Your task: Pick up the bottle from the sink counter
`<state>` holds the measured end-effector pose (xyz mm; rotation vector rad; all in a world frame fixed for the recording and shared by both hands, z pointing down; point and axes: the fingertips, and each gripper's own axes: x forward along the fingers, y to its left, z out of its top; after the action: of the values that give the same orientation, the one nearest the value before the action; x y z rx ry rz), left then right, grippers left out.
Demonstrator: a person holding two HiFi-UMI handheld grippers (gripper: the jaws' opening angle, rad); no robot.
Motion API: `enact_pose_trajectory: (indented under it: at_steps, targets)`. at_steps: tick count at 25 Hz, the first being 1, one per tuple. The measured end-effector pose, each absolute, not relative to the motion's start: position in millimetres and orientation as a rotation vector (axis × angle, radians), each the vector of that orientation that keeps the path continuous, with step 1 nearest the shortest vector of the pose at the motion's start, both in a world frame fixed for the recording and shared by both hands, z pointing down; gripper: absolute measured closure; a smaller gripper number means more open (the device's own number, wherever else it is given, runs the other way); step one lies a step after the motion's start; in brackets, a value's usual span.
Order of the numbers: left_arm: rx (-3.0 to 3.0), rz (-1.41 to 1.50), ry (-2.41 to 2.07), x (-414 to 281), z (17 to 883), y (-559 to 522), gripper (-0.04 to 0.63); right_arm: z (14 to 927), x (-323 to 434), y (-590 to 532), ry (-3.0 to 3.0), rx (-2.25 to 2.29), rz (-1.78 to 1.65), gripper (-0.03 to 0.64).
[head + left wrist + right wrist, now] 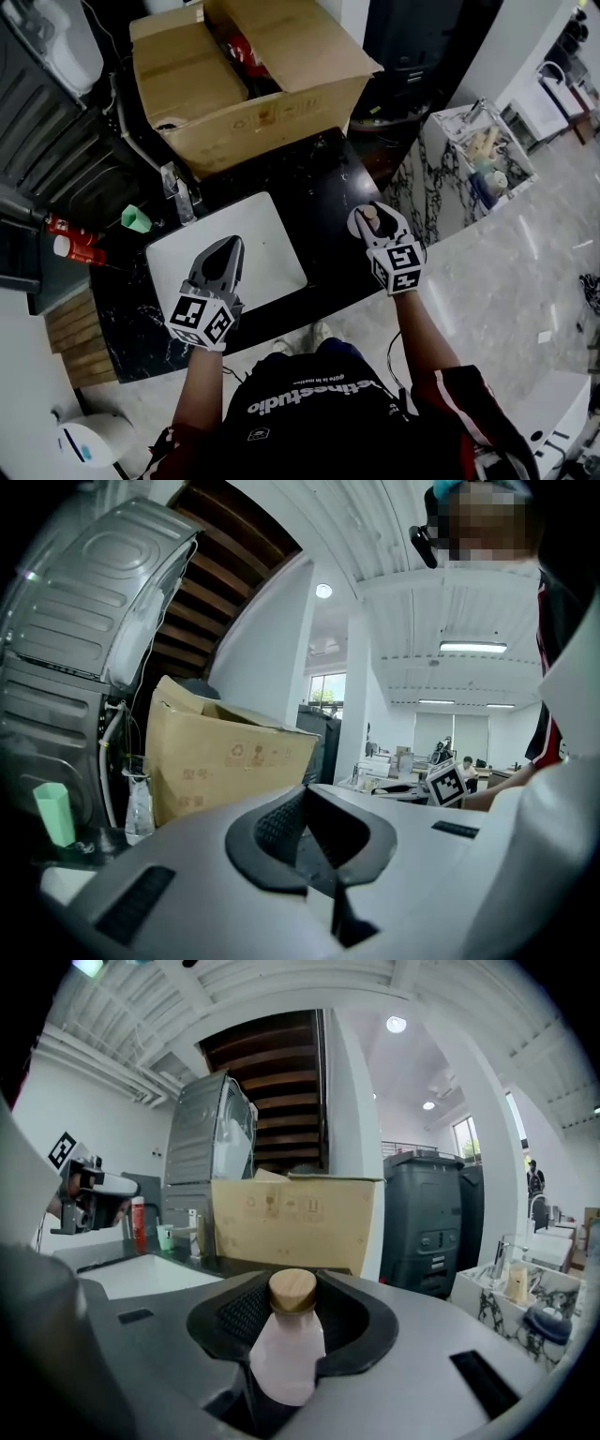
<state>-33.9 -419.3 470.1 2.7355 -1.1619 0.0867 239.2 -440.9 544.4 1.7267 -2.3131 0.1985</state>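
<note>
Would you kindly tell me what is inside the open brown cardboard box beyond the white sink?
Between the open brown cardboard box's flaps, something red shows amid dark shadow. The flaps cover the rest, so any other contents cannot be seen.

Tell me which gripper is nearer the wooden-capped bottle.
Right. The right gripper is closed on the bottle, which stands between its jaws; the left gripper hangs over the white sink, well to the bottle's left.
</note>
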Motion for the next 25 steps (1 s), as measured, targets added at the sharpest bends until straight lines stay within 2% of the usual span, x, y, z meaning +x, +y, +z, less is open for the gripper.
enact_pose_trajectory:
  at_steps: [9, 15, 25]
  targets:
    - [2.726, 0.022, -1.309, -97, 434, -381, 0.581, 440, 111, -404, -2.544, 1.441, 0.074, 0.446]
    - [2.732, 0.004, -1.383, -133, 420, -362, 0.581, 405, 24, -381, -2.68, 1.224, 0.018, 0.446]
    - [2.727, -0.007, -1.453, -162, 410, -345, 0.581, 397, -39, -358, -2.746, 1.082, 0.006, 0.446]
